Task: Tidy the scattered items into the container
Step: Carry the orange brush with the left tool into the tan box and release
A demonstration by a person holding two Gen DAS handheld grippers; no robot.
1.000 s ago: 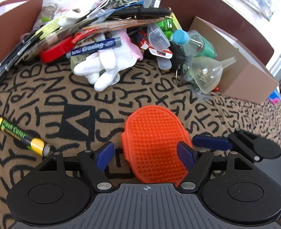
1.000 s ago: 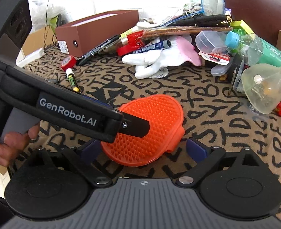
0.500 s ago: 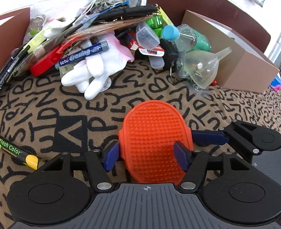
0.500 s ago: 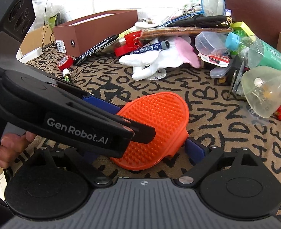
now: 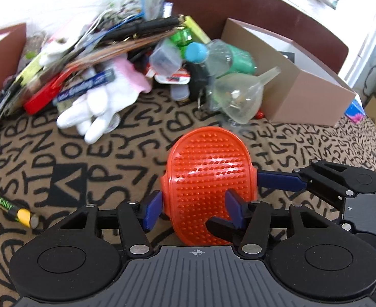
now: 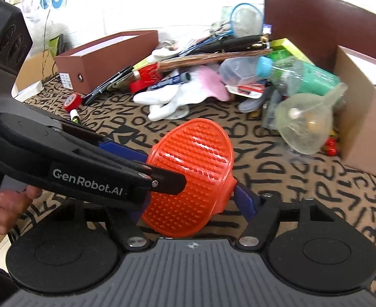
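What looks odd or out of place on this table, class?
The orange brush is off the cloth, tilted up, with both tongs, left and right, at it at once. Behind it, the loose items sit in a heap on the cloth, not in the box. The funnel lies tipped on its side.

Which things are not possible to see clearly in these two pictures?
- Right wrist view: left gripper covers the orange brush's left edge.
- Left wrist view: marker is cut by the left edge.
- Both views: inside of the cardboard box is hidden by its wall.
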